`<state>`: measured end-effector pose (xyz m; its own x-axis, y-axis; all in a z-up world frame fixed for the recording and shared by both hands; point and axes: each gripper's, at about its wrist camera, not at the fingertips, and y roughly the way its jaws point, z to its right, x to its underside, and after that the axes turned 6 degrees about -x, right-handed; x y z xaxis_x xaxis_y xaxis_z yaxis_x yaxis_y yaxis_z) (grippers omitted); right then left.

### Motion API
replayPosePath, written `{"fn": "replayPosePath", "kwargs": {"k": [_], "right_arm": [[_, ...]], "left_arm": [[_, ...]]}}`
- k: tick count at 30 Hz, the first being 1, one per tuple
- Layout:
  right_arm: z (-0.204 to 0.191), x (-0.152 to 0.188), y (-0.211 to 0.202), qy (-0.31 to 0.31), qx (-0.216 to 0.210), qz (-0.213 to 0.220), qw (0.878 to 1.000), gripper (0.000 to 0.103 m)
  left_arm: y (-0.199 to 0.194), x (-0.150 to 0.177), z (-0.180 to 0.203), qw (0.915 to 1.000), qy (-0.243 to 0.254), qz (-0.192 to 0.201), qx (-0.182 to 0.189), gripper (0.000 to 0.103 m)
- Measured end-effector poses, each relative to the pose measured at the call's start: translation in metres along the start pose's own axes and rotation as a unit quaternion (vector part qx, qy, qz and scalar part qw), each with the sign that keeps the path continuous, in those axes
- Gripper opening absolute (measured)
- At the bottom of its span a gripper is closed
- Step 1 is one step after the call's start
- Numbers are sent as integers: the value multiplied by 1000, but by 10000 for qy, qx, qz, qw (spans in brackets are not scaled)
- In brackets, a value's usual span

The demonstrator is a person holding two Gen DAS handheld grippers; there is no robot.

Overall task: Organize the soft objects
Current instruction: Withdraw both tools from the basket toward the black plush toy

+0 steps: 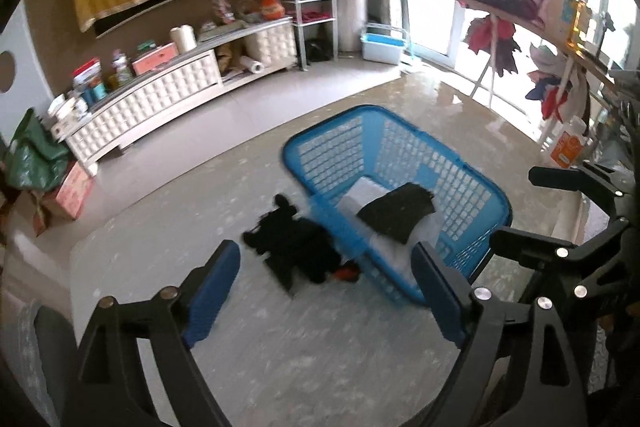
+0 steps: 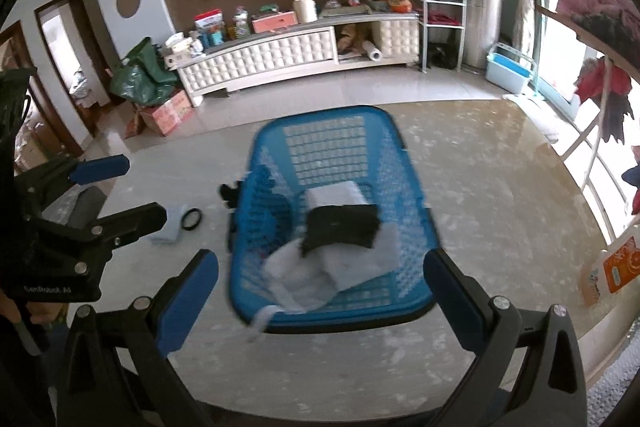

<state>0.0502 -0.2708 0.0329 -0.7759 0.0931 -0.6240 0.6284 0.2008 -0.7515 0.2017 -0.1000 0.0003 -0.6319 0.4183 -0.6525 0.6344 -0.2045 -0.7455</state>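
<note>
The job is looking partly done. A blue basket [image 2: 404,155] is sitting on the floor [image 1: 280,339] in the middle of the room, and folded pieces are already lying inside it: a dark folded cloth [image 2: 342,227] is resting on top of a white folded towel [image 2: 334,193], with more pale fabric [image 2: 298,275] bunching toward the near end, one corner drooping over the near rim. Outside the basket, just beside its left wall, a heap of black garments [image 1: 296,247] is lying loose on the floor with a small red item [image 1: 347,273] showing at its near edge, so that pile appears to be what is left to sort. The left gripper [image 1: 326,301] is hanging above the floor with its jaws spread wide and nothing between them; the heap and the basket's near corner are showing through the gap. The right gripper [image 2: 322,299] is also standing wide open and empty above the basket's near end. Neither is touching any fabric, which suggests the next piece is not yet being picked up.
</note>
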Motion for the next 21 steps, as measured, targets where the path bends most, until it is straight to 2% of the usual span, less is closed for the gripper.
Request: {"fn": "replayPosePath", "kwargs": {"k": [12, 21], "right_arm": [[-57, 3, 35, -722, -295, -384, 9962, 103], [-94, 3, 77, -1290, -377, -719, 9883, 103]], "left_arm": [[-35, 62, -61, 9970, -691, -149, -328, 88], [-22, 109, -114, 9870, -1486, -512, -337, 89]]}}
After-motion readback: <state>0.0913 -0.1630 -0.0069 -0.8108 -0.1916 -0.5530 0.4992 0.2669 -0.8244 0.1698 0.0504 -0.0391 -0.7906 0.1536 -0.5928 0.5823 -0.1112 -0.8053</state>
